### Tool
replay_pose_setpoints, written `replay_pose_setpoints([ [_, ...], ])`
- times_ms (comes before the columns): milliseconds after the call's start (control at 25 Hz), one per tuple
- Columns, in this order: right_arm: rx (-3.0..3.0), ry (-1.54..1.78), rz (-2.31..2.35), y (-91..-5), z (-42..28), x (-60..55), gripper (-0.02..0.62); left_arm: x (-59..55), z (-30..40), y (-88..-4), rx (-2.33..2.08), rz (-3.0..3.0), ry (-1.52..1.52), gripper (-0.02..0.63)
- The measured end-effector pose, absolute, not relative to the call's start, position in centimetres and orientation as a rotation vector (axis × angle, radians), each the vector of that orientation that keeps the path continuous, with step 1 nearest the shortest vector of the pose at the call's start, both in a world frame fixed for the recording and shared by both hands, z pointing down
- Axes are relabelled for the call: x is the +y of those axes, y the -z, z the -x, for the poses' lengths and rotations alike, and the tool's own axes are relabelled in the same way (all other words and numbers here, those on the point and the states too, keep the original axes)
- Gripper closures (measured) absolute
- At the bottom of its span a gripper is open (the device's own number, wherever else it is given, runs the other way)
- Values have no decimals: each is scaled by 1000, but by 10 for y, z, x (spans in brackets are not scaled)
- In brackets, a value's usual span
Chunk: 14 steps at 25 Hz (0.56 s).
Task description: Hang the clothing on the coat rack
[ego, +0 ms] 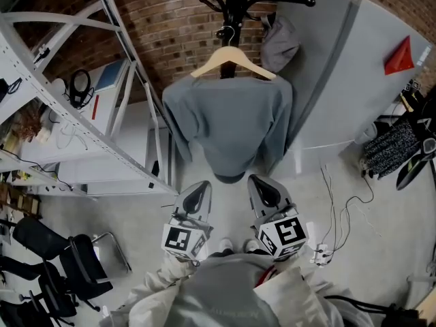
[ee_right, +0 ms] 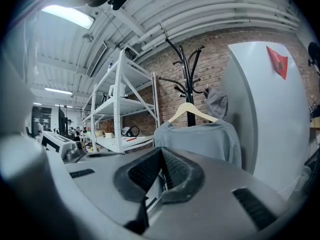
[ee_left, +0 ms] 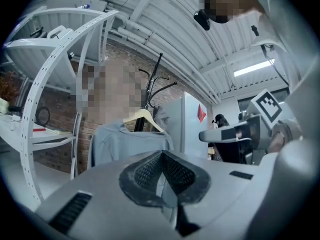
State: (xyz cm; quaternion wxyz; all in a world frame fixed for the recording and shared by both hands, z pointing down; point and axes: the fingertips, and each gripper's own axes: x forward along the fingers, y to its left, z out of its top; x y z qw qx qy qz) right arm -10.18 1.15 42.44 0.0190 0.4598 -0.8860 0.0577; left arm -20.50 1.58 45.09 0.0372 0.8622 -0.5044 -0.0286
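A grey sweatshirt [ego: 228, 125] hangs on a wooden hanger [ego: 232, 60] from the black coat rack [ego: 235, 5]; it also shows as the sweatshirt [ee_left: 127, 141] and the sweatshirt [ee_right: 200, 139] in the two gripper views. A grey cap [ego: 278, 43] hangs on the rack to the right. My left gripper [ego: 202, 188] and right gripper [ego: 257, 183] are held side by side just below the sweatshirt's hem, apart from it. Both are shut with nothing between the pads: left gripper [ee_left: 161, 154], right gripper [ee_right: 161, 151].
A white metal shelving unit [ego: 75, 107] stands at the left, close to the rack. A grey panel [ego: 354, 80] with a red triangle [ego: 400, 55] leans at the right. Cables [ego: 340, 216] lie on the floor at the right, black chairs [ego: 54, 264] at lower left.
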Motion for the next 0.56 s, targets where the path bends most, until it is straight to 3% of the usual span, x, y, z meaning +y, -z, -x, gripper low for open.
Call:
replay_pose_setpoints([
  [560,-2765,-184,-1415,-424,55,2,571,0,155,-451,-1560,-2630,68,598],
])
